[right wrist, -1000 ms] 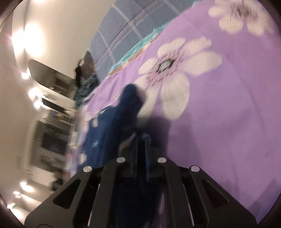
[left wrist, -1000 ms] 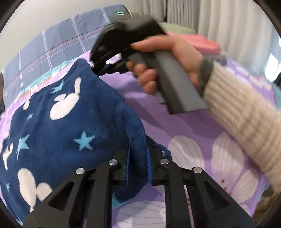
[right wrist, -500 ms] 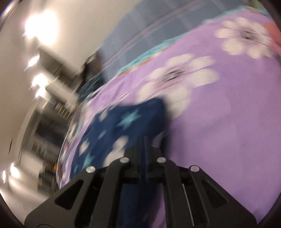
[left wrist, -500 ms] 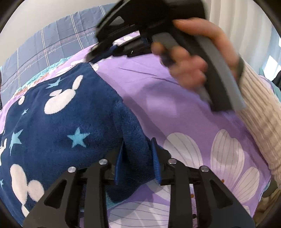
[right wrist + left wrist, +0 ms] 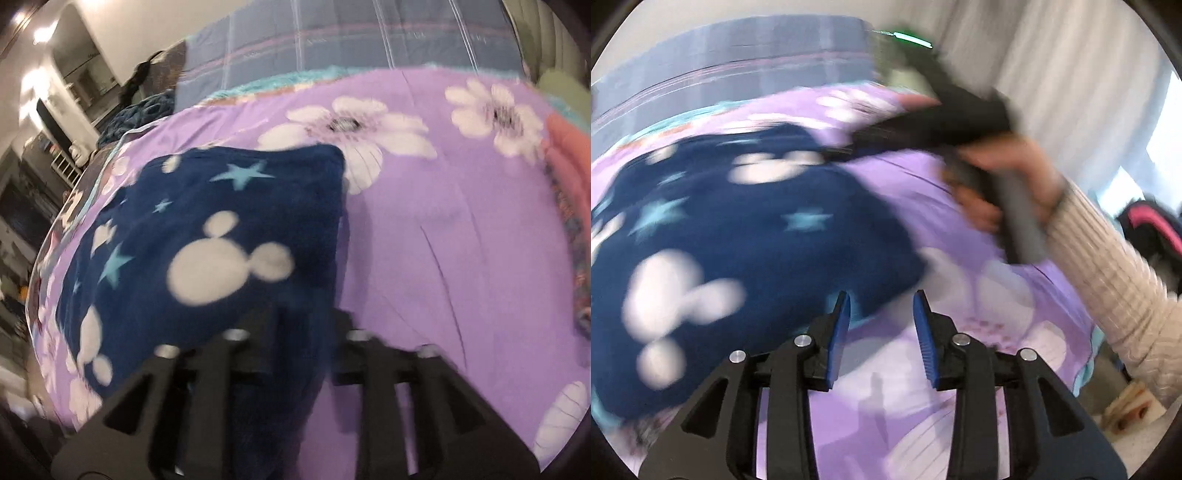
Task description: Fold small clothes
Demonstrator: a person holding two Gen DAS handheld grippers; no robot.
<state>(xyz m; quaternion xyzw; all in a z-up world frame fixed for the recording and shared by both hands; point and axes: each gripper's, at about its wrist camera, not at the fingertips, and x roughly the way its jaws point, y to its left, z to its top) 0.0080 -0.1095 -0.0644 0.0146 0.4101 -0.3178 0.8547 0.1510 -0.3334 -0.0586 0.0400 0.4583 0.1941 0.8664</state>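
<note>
Both grippers opening over the cloth.
Left gripper is spreading, nothing clamped; right gripper is releasing the cloth's lower edge.

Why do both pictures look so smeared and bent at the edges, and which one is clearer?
Both are fisheye views, so the edges curve. Left wrist view: heavy motion smear on the blue garment and the hand; the left tool stays sharp. Right wrist view: milder blur, garment pattern readable, right tool smeared, glaring lamps at upper left.
</note>
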